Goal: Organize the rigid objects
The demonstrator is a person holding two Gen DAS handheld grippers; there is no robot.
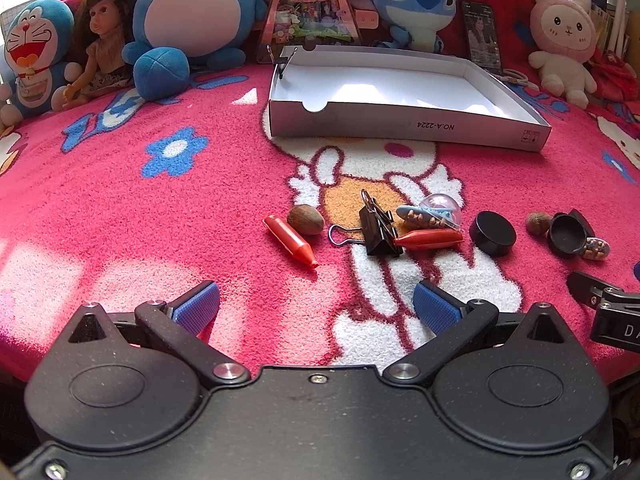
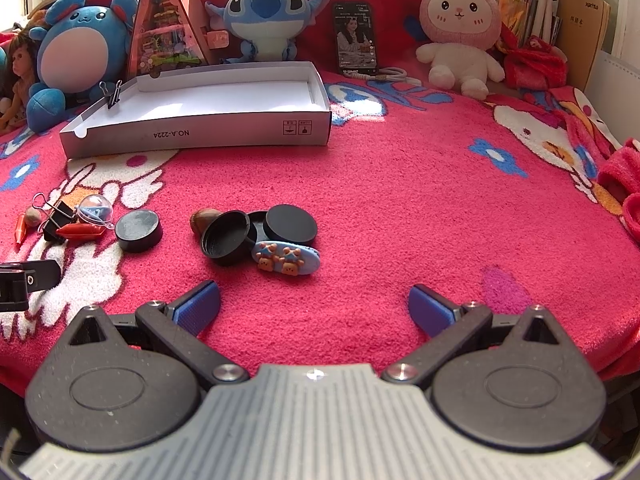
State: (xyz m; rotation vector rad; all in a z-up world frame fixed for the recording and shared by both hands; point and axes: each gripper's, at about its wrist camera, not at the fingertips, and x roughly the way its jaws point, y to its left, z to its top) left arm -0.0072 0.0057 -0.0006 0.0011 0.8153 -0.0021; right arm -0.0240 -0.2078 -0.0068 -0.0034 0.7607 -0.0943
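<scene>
My left gripper (image 1: 316, 300) hangs with its 2 blue-padded fingers (image 1: 198, 306) spread wide and empty above the pink fleece cartoon blanket (image 1: 120, 208). Just ahead of them lies a red crayon-shaped plastic stick (image 1: 290, 240), its blunt end touching a brown nut (image 1: 306, 219). Further toward my right sit a black metal binder clip (image 1: 378, 228), a second red plastic stick (image 1: 430, 238) against it, and a clear dome capsule holding a blue trinket (image 1: 434, 210). Beyond those rests a black round plastic lid (image 1: 493, 233).

My right gripper (image 2: 314, 306) is likewise spread wide, holding nothing. Ahead of its left finger lies a pale blue oval hair clip with 2 small bear figures (image 2: 286, 258), touching an upturned black round cap (image 2: 226, 238). Behind that cap are another brown nut (image 2: 202, 218) and a flat black round lid (image 2: 290, 224) leaning on a third black piece, partly hidden.

Toward the blanket's far edge stands a shallow white cardboard box tray (image 2: 200, 134), with a small black binder clip (image 2: 113, 94) clamped on its far left rim. Behind it, plush toys line the back: a blue round one (image 2: 76, 48), a blue big-eared one (image 2: 266, 12) and a pink rabbit (image 2: 460, 28), with a propped phone (image 2: 356, 38) between the last 2.
</scene>
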